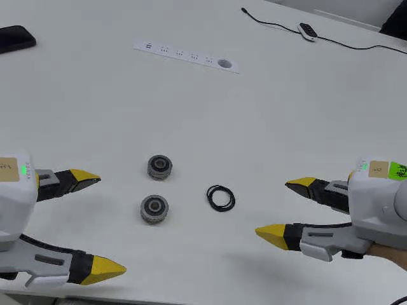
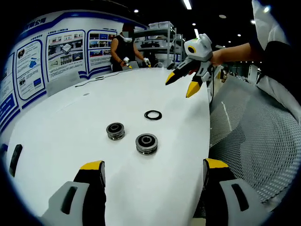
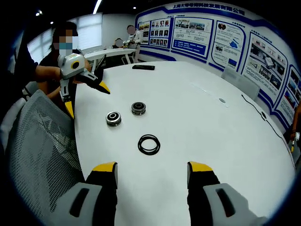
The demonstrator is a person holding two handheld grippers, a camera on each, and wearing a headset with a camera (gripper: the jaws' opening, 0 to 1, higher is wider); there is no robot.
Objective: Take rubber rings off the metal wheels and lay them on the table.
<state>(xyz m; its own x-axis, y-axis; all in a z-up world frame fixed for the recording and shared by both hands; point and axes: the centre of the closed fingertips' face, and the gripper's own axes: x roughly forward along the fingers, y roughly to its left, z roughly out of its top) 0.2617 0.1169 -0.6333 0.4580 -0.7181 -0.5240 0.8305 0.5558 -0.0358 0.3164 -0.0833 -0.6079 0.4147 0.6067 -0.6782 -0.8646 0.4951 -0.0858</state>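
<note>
A: Rubber rings [image 1: 220,198] are lying flat on the white table [image 1: 286,114]. They're showing as thin black loops, overlapping, just beside the two metal wheels [image 1: 159,167].

B: You're holding the left gripper [image 1: 111,223] and the right gripper [image 1: 272,208] above the table, jaws spread wide and gripping nothing. The rings are sitting between the two, nearer your right one and touching neither.

The phone [image 1: 14,38] is cut off at the left edge; how many rubber rings [image 1: 220,198] overlap is unclear.
</note>
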